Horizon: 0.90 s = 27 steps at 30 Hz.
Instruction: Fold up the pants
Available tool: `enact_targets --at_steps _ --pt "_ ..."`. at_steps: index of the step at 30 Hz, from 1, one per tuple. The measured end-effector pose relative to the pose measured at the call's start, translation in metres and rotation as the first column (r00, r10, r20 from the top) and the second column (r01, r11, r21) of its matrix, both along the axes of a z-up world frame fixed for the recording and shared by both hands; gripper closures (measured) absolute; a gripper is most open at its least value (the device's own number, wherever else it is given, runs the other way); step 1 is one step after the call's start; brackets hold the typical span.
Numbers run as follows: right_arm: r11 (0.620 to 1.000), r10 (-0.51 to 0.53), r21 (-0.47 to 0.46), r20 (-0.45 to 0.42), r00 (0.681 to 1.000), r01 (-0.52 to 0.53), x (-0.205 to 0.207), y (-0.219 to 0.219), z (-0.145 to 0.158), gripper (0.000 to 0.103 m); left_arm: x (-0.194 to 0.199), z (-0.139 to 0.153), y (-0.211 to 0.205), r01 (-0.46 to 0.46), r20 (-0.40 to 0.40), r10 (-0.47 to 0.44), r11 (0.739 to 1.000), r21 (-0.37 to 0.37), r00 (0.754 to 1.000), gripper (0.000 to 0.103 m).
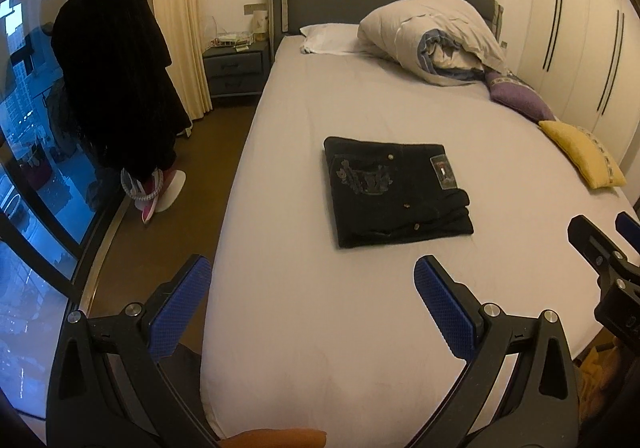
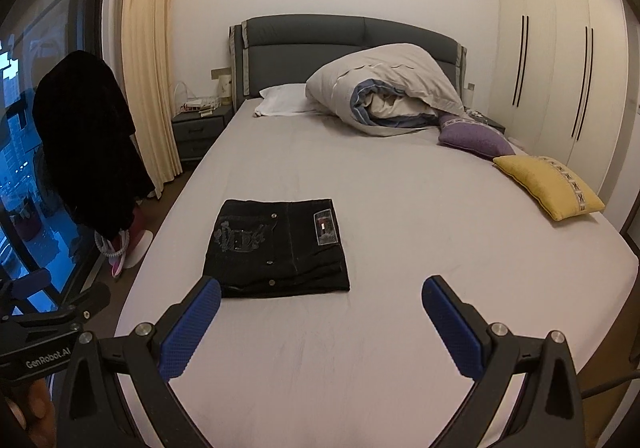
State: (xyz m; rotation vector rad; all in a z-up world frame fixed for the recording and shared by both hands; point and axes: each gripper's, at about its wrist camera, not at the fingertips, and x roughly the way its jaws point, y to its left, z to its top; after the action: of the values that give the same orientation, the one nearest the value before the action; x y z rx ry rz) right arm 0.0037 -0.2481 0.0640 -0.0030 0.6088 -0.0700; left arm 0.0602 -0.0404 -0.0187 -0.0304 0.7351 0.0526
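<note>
Black pants [image 1: 396,190] lie folded into a compact rectangle on the grey bed sheet [image 1: 320,328], with a patch label and metal studs facing up. They also show in the right wrist view [image 2: 278,248]. My left gripper [image 1: 314,272] is open and empty, held above the bed's near end, short of the pants. My right gripper [image 2: 322,290] is open and empty, just in front of the pants' near edge. The right gripper's side shows at the right edge of the left wrist view [image 1: 608,248].
A bunched duvet [image 2: 384,88], a white pillow [image 2: 280,98], a purple cushion [image 2: 474,138] and a yellow cushion [image 2: 550,186] lie toward the bed's head and right side. A dark garment [image 2: 84,140] hangs by the window at left. A nightstand [image 2: 198,132] stands beside the headboard.
</note>
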Motion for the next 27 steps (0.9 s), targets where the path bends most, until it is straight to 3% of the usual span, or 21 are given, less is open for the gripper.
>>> enact_targets --at_steps 27 --pt "1.000 0.005 0.014 -0.047 0.999 -0.004 0.004 0.003 -0.011 0.000 0.012 -0.017 -0.008 0.011 -0.043 -0.010 1.000 0.016 0.999 0.000"
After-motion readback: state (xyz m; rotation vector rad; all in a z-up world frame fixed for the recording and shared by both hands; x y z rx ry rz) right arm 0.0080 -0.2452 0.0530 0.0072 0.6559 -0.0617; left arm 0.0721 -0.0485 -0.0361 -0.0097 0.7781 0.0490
